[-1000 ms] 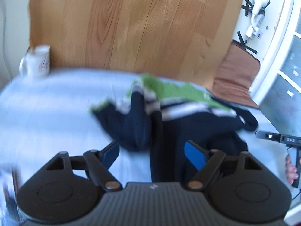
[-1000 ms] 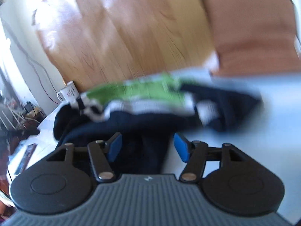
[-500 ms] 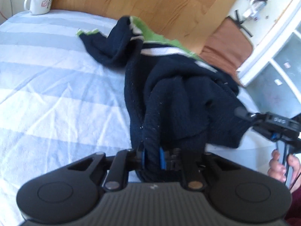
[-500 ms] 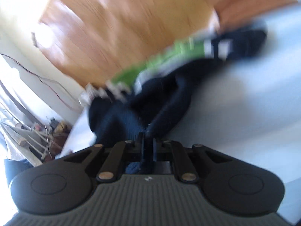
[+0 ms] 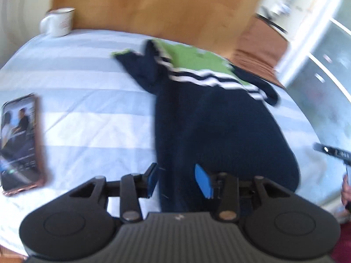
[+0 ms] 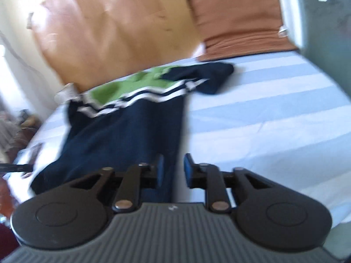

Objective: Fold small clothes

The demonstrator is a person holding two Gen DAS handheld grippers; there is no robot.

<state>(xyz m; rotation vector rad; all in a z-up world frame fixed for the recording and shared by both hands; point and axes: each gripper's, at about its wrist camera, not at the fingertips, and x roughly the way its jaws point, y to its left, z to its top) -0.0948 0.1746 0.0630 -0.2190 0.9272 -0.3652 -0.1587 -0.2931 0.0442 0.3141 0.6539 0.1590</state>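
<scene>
While my left gripper (image 5: 178,179) has just been parting its jaws, I see its blue pads standing clear of the cloth, with the near edge of the navy sweater (image 5: 215,127) lying between them but unpinched; my right gripper (image 6: 173,171) has likewise just been letting go, its pads a narrow gap apart over the sweater's other near corner (image 6: 131,135), released rather than clenched; outward from both, the sweater lies spread flat on the blue-and-white striped sheet (image 5: 87,100), navy body nearest me, white stripes across the chest and a green yoke at the far end, one sleeve flopped out to each side; a phone (image 5: 20,144) with a lit screen lies on the sheet well to the left of the garment; a white mug (image 5: 59,22) stands at the far left corner against the wooden board (image 5: 153,6); a brown cushion (image 6: 241,19) sits beyond the far right edge; the frames are blurred.
</scene>
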